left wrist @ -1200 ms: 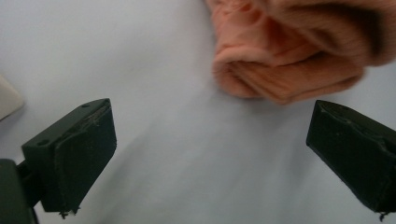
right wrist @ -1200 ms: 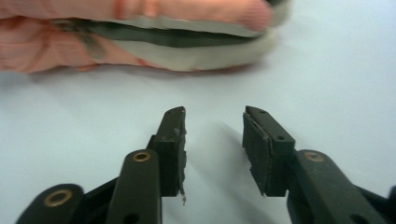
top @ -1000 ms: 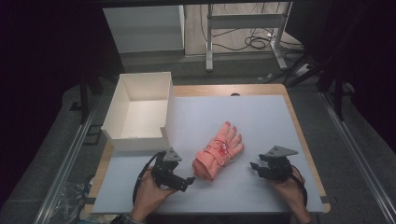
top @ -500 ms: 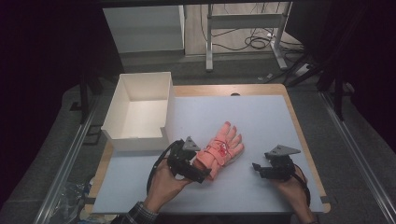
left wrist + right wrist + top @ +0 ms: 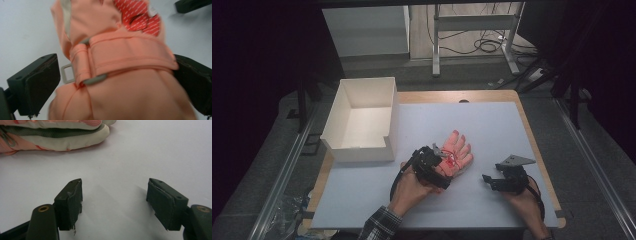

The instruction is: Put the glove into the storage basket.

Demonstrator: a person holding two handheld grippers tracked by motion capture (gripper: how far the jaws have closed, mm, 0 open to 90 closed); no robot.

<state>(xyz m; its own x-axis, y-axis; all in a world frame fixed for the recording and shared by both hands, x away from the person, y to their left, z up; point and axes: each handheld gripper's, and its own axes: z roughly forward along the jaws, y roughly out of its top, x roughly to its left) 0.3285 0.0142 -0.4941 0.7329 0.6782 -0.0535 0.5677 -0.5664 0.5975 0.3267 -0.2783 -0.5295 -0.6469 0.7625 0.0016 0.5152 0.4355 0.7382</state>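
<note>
- Left tool (image 5: 439, 167): jaws set wide to either side of the cuff of the salmon-pink padded fabric glove (image 5: 455, 152); whether the pads press on it cannot be told.
- Right tool (image 5: 113, 202): jaws apart, just opened further, nothing between them, low over the pale grey surface (image 5: 492, 125) near the glove.
- Glove lies mid-surface, right of the white open cardboard box (image 5: 362, 120).

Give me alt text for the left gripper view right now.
A peach-orange glove lies cuff-first between the left gripper's two black jaws, its wrist strap and grey buckle facing the camera. The left jaw stands apart from the fabric; white table lies behind.
</note>
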